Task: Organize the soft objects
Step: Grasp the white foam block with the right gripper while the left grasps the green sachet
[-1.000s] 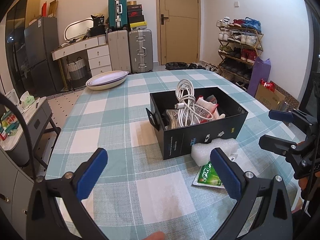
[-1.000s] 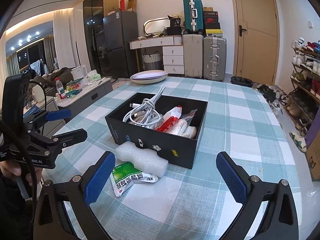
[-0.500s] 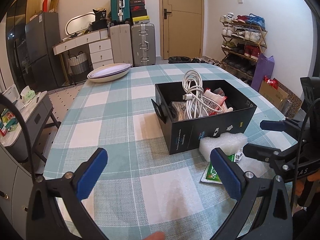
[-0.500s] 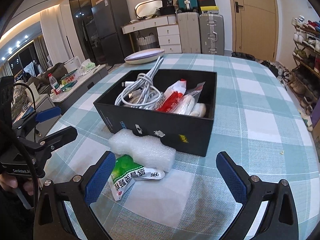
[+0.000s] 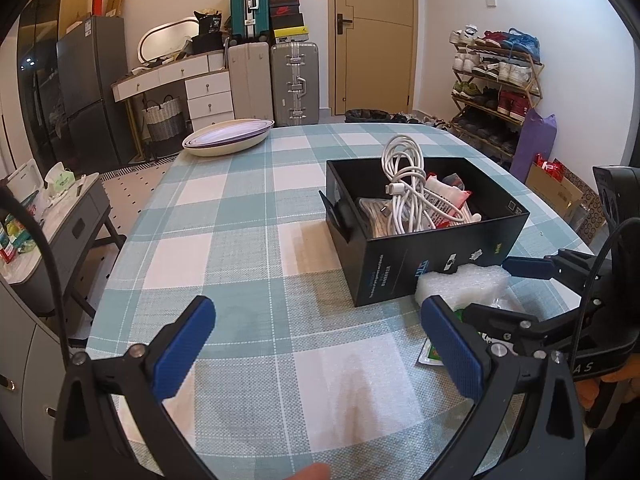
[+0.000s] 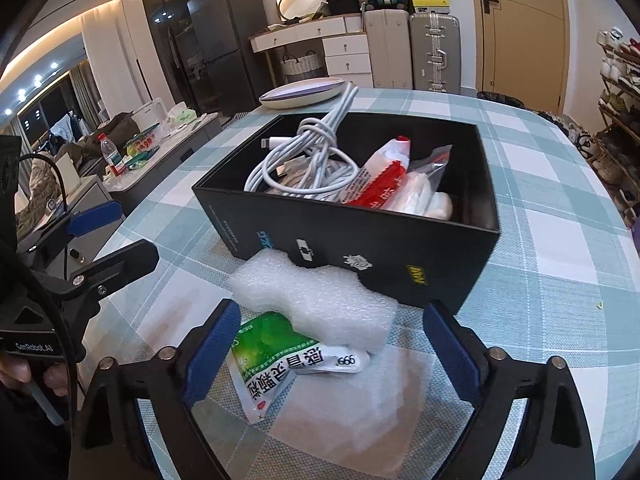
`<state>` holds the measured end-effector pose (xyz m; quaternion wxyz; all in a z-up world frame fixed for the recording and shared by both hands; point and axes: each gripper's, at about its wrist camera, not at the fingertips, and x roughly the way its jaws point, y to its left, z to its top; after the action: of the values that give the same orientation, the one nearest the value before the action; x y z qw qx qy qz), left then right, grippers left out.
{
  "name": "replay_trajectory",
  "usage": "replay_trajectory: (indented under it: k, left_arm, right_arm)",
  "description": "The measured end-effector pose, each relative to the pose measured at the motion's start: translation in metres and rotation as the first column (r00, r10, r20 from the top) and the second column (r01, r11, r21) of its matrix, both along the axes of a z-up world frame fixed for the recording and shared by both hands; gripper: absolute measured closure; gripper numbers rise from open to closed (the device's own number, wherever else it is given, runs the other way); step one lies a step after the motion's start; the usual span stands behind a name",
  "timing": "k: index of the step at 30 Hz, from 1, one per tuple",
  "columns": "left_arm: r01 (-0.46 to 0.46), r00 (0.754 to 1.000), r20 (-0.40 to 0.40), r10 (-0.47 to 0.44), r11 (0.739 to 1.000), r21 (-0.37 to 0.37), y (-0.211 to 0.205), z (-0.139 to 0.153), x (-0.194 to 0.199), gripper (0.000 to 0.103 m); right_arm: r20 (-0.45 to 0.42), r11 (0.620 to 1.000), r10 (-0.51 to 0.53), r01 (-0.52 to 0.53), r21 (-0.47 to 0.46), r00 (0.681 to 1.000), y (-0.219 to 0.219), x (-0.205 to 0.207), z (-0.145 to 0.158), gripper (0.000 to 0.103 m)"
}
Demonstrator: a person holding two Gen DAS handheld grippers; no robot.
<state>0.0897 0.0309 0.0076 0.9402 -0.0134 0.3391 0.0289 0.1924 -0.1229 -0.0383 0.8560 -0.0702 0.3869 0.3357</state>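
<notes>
White foam point(image 6: 316, 300) lying bumpy against box point(image 6: 400, 256), overlapping green packet point(image 6: 276, 360). Right gripper point(image 6: 332, 356) closing around both, pads not touching. Left gripper point(image 5: 320, 344) gaping over bare cloth. Packet print showing only in right view.

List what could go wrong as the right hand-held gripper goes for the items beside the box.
1. The white foam piece lies on the green sachet; the right hand-held gripper, whose jaws have just been closing, straddles both and might pinch only one.
2. The foam touches the black box; lifting may nudge it.
</notes>
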Motion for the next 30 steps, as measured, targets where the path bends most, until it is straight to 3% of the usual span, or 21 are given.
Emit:
replay_trajectory:
  k: [12,30]
  left_arm:
    - [0.013,1.0,-0.007,-0.013,1.0,0.001,-0.003,-0.003,0.0,0.0]
    - [0.029,0.999,-0.014,-0.029,1.0,-0.011,-0.005,-0.003,0.001,0.0]
  right_arm:
    - [-0.008,1.0,0.015,-0.015,0.003,1.0,0.001,-0.001,-0.003,0.047]
    - [0.095,0.997,0.029,-0.035,0.065,0.995,-0.026,-0.025,0.026,0.05]
